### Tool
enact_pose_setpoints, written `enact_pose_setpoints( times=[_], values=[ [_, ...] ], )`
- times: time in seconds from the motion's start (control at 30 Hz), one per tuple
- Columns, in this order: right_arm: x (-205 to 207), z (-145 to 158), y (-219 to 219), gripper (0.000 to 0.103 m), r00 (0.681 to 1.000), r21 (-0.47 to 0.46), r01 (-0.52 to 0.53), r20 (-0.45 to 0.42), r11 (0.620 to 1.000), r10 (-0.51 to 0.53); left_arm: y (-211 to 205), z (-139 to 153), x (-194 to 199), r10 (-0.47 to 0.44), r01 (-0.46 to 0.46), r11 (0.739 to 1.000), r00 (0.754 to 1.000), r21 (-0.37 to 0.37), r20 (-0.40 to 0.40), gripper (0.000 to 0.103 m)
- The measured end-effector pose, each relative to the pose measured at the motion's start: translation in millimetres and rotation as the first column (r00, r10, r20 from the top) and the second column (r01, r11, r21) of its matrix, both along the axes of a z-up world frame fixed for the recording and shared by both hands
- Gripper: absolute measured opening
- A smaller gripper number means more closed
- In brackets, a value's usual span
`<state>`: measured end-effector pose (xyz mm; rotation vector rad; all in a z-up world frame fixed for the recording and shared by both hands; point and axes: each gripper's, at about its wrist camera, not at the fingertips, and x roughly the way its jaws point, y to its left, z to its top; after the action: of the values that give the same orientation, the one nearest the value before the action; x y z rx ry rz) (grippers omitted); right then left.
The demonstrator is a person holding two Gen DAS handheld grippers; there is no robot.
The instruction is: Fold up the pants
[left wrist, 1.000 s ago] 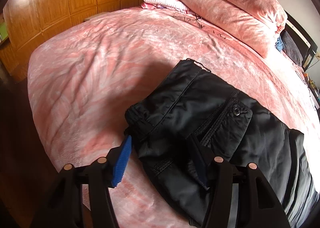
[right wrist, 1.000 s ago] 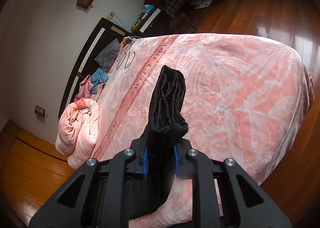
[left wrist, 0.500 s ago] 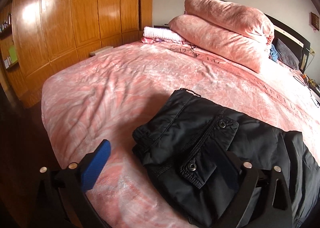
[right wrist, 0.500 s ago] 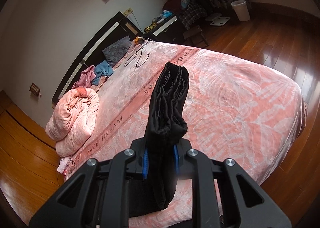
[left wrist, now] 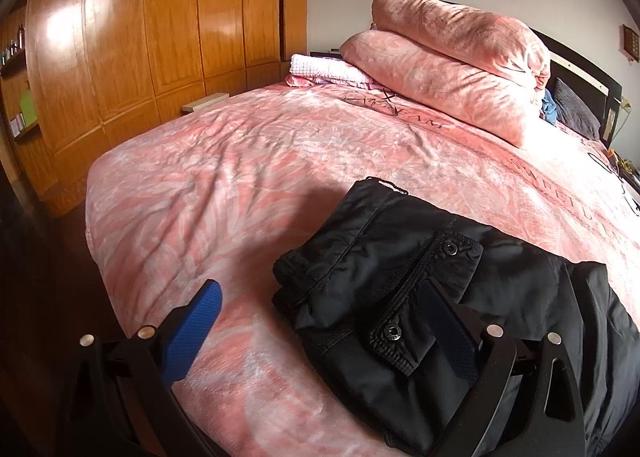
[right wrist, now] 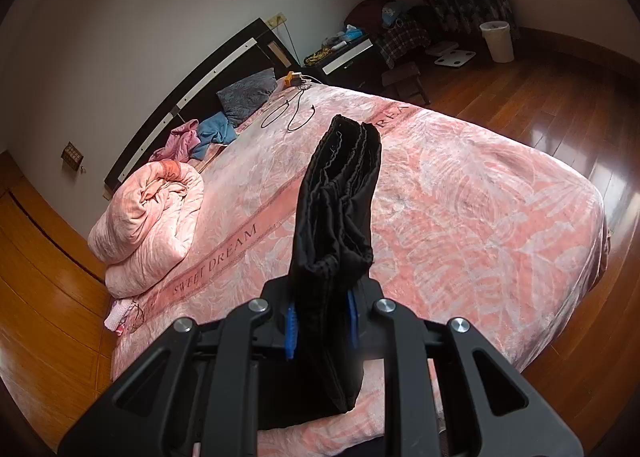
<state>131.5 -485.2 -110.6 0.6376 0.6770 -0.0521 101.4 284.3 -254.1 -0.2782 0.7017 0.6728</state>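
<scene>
Mid-fold. Black pants [left wrist: 440, 281] lie bunched on the pink bed [left wrist: 248, 177], lower right of the left wrist view, near the bed's front edge. A flap pocket with two snaps faces up, with a cuff or hem end sticking out to the left of it.

Left gripper [left wrist: 320, 331]: fingers spread wide, holding nothing. Blue pad of the left finger [left wrist: 192, 331] hangs over bare bedspread in the lower left of the frame; the other finger sits over the pocket area. Can't tell if it touches the cloth.

Right gripper [right wrist: 320, 317]: fingers pinching a thick, layered stack of the pants [right wrist: 336, 217]. The stack stands up out of the fingers in the centre of the right wrist view, its gathered edge at the top, lifted clear of the bed [right wrist: 480, 197].

My read: the right side is carrying a held end over to make the fold, and the left is free.

Next move likely needs:
- right gripper to lay its stack down square onto the part on the bed
- left gripper either to pin the lying part so it doesn't drag, or to take the loose edge at the left
- edges lined up before the right fingers let go; the fabric looks slippery and the layers could slide apart
</scene>
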Motion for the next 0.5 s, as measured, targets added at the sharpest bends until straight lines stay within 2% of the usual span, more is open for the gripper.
enact_pose_setpoints(
  times=[0.3,0.5],
  values=[
    [1.9,10.3,17.4,0.018,0.999,-0.048,-0.033,0.007,0.998,0.034,-5.2,3.1,-1.4,-0.008,0.008,1.0,1.0,0.025,0.013,0.099],
    [4.7,19.0,33.3,0.018,0.998,-0.087,-0.06,0.01,0.994,0.061,-3.3,3.3,-2.9,-0.004,0.004,1.0,1.0,0.013,0.02,0.099]
  ],
)
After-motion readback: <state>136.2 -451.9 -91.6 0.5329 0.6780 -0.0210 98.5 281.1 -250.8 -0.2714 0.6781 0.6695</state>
